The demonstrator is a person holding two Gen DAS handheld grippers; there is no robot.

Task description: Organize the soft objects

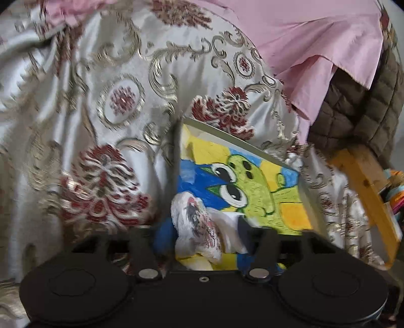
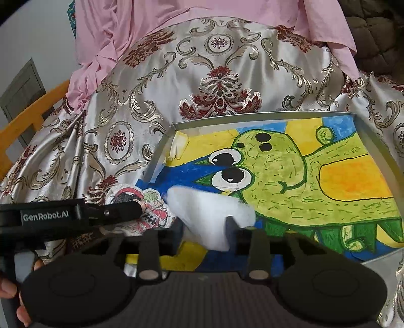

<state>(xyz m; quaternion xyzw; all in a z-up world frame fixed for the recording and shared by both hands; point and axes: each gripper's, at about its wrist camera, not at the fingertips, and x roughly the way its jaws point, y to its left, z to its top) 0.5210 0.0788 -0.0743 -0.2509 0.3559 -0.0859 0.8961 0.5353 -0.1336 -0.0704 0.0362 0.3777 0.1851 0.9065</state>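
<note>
Both grippers are clamped on the same soft white cloth [image 2: 212, 214], one at each end, over the near corner of a shallow tray [image 2: 252, 117] whose floor is a painted green cartoon creature on blue and yellow.

The right gripper [image 2: 204, 232] has its fingers narrowed onto the plain white end; the cloth bulges up and forward between them and hides that corner of the painting. The left gripper [image 1: 205, 239] has its fingers closed on the printed end [image 1: 199, 222], a crumpled wad with red and black figures that fills the gap between them and rises above the tips. In the right view, the left gripper comes in from the left of the right fingers, its tip [image 2: 126, 209] pinching that printed part just off the tray's edge.

Ahead of both pairs of fingers lies a silver bedspread [image 2: 202, 63] with maroon flowers and gold scrolls, the tray resting on it. Beyond that, pink fabric [image 2: 151, 20] drapes across. To the right of the left fingers, a brown quilted item [image 1: 358, 111] hangs over a yellow wooden frame [image 1: 366, 191].
</note>
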